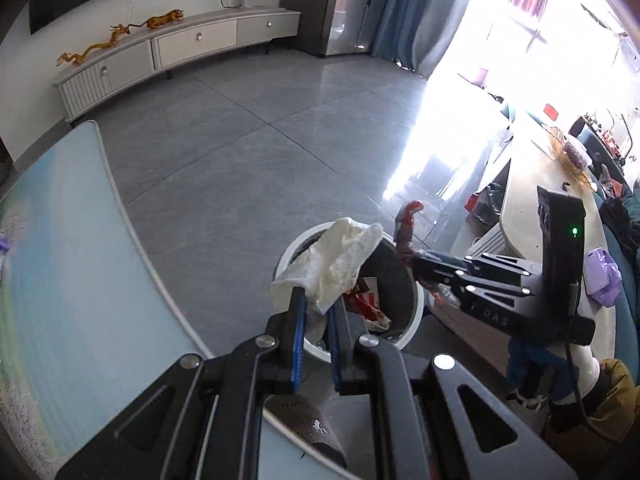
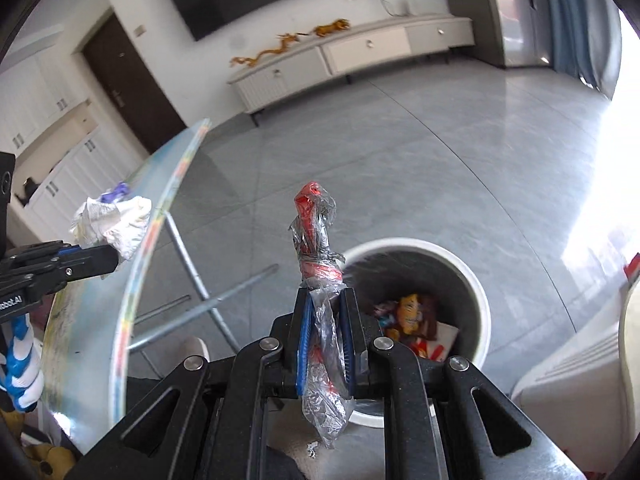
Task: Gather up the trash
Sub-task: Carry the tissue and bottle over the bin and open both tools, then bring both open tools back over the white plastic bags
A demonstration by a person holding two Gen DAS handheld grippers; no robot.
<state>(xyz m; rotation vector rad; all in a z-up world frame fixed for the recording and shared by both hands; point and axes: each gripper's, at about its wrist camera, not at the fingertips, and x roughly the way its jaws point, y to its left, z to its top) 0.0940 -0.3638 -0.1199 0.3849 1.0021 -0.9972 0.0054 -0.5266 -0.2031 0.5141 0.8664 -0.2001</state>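
My left gripper [image 1: 318, 300] is shut on a crumpled white tissue [image 1: 340, 260] and holds it above the near rim of a white round trash bin [image 1: 414, 316] that has red and white wrappers inside. My right gripper [image 2: 325, 300] is shut on a twisted clear plastic wrapper with red print [image 2: 316, 240], held upright just left of the bin [image 2: 482, 304]. The right gripper also shows in the left wrist view [image 1: 420, 264], over the bin's right edge. The left gripper with the tissue [image 2: 116, 220] shows at the left of the right wrist view.
A round glass-topped table [image 1: 80, 240] with metal legs [image 2: 192, 272] stands left of the bin. A long white table [image 1: 536, 200] with clutter is on the right. Grey tiled floor [image 1: 240, 140] stretches to a white TV cabinet [image 1: 180, 44].
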